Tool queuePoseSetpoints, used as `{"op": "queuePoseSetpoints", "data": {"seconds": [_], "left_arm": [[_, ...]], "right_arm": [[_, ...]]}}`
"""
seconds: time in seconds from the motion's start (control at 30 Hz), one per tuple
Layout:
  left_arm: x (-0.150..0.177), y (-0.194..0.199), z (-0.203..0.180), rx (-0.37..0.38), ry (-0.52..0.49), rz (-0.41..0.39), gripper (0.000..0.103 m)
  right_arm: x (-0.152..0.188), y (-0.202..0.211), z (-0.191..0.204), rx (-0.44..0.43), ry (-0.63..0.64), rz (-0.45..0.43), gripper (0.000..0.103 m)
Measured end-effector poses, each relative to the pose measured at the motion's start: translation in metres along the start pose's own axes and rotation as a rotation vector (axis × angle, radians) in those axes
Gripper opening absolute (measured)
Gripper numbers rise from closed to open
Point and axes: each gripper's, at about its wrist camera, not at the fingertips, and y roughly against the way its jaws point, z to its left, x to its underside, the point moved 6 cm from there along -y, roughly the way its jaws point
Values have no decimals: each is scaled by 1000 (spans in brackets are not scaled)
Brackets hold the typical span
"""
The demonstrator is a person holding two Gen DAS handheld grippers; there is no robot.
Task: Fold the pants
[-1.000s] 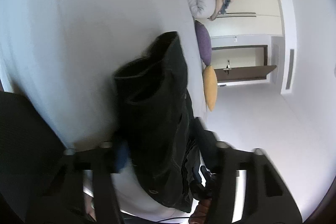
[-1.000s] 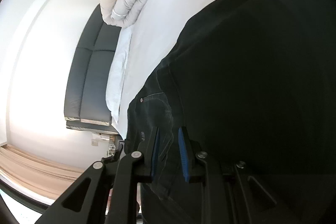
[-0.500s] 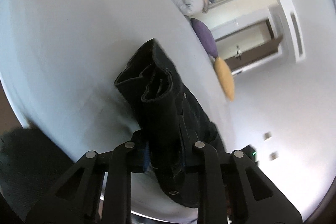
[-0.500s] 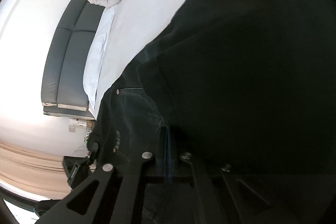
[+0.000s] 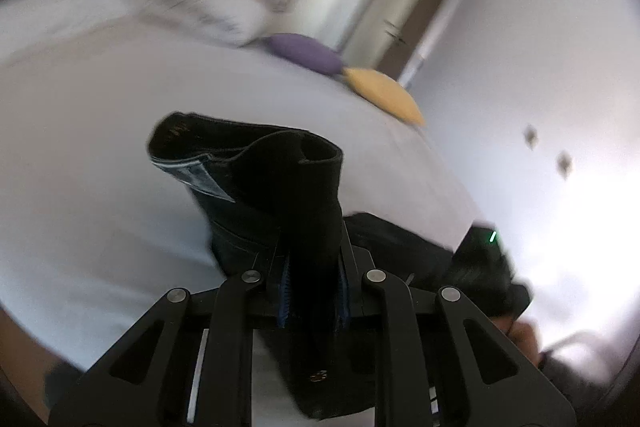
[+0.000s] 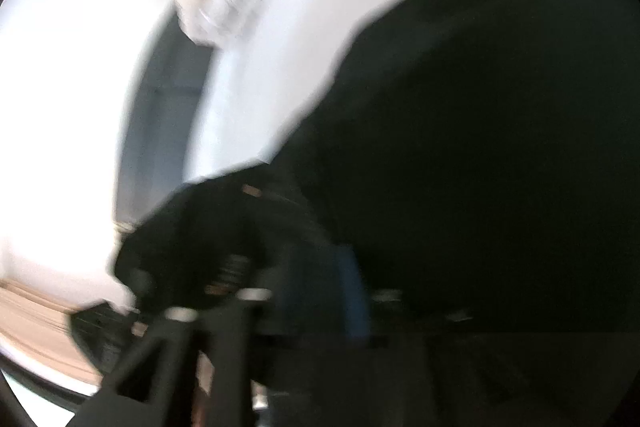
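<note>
The white bed (image 5: 100,195) carries the black pants (image 5: 288,187), bunched near its near edge; a pale inner label shows on them, its writing too blurred to read. A rolled duvet (image 5: 200,3) lies at the far end, beside 1 purple pillow (image 5: 308,53) and 1 yellow pillow (image 5: 386,93). The left gripper (image 5: 312,291) is clamped on the pants. The right gripper (image 6: 320,291) sits against dark cloth, its state too blurred to tell.

We saw the left gripper (image 5: 313,291) as matte black plastic: flat linkage bars with triangular cut-outs, four round silver screw heads across them, and ribbed blue pads lining the fingers (image 5: 285,287). The right gripper (image 6: 320,291) was badly blurred: black bars, pale screw heads and a blue pad. A patch of skin (image 5: 520,341) and a grey sleeve (image 5: 568,359) showed at lower right.
</note>
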Motion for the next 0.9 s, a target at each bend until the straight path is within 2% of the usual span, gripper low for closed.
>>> {"op": "queuePoseSetpoints", "data": {"seconds": [0.07,0.1,0.2,0.27,0.4,0.5,0.63,0.77,0.9], "left_arm": [[6,-21,-47,16,-147,39,17],[11,-28,-62,21,-192,55,17],[43,-59,-114,16,-391,120,17],[68,-78,-134,8,-475,171,16],[101,-96,-156,-4,-587,215,15],[105,-101,-166,-19,-648,213,16],[112,-103,-179,-34,-709,206,15],[135,-99,-183,-42,-782,211,15],[161,-93,-195,-30,-833,224,15]], "right_arm": [[-7,31,0,-75,-26,-63,68],[-11,44,-1,-93,-29,-82,72],[-16,67,-5,-122,-29,-85,79],[-14,71,-8,-127,-14,-55,83],[-7,67,-17,-120,6,-25,83],[-11,65,-16,-123,13,-19,83],[-17,53,-7,-61,56,20,83],[-16,48,4,12,117,27,83],[-12,48,12,20,128,22,83]]}}
